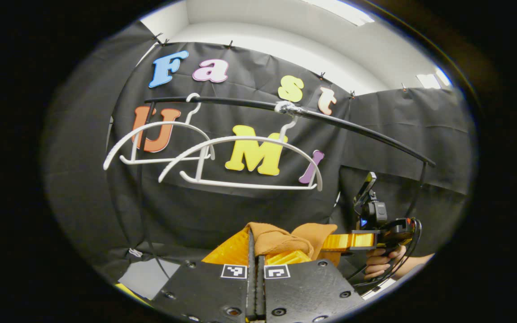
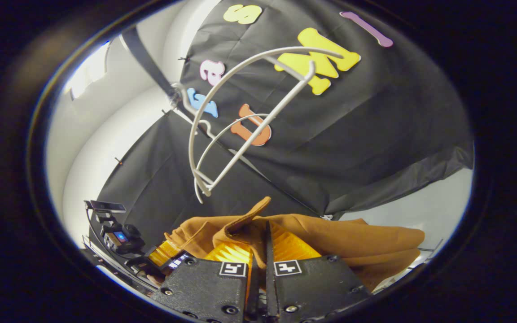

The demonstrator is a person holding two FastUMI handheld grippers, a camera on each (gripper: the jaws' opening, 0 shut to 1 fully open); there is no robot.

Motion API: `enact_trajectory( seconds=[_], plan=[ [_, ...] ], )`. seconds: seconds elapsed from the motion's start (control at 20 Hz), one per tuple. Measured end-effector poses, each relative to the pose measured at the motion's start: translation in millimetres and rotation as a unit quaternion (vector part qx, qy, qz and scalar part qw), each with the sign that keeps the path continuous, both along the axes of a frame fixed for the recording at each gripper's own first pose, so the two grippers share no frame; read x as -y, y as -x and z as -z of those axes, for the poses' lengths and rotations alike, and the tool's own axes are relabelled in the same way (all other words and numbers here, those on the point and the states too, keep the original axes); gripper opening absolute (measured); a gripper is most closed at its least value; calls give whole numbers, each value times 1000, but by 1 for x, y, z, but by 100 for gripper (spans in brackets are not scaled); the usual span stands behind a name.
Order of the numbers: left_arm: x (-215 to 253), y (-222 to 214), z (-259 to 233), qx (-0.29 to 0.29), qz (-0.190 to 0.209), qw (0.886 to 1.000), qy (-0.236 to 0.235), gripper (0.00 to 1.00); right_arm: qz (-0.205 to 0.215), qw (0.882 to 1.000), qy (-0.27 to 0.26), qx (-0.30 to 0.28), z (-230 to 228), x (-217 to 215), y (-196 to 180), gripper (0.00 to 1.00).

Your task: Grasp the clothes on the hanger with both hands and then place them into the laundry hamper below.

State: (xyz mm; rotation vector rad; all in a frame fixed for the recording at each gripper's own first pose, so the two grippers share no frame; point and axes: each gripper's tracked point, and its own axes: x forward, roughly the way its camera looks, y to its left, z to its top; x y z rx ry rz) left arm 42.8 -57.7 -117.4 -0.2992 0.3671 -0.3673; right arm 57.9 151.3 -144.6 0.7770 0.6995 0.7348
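An orange-brown garment is bunched up just past my left gripper, which is shut on a fold of it. In the right gripper view the same garment spreads wide across the bottom, and my right gripper is shut on a raised fold. Two bare white hangers hang on a black rail: the nearer hanger above the garment, the farther hanger to its left. The right gripper, held by a hand, reaches into the cloth from the right. The left gripper sits low at the left.
The nearer hanger hangs tilted just above the cloth in the right gripper view. The rail's thin uprights run down on the left. A pale surface lies low on the left, and a pale floor strip lies under the wall cloth.
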Motion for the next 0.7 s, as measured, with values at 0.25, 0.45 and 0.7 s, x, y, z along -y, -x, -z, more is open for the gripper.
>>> enact_trajectory(
  seconds=[0.25,0.45,0.7],
  plan=[
    [28,11,16,-19,28,999,31,5,-25,999,-12,-33,18,-18,12,10],
    [49,20,41,-48,49,996,57,5,-29,998,-3,-63,37,-28,17,10],
    [54,21,73,-96,53,986,124,0,-6,995,6,-96,69,-17,14,10]
  ],
)
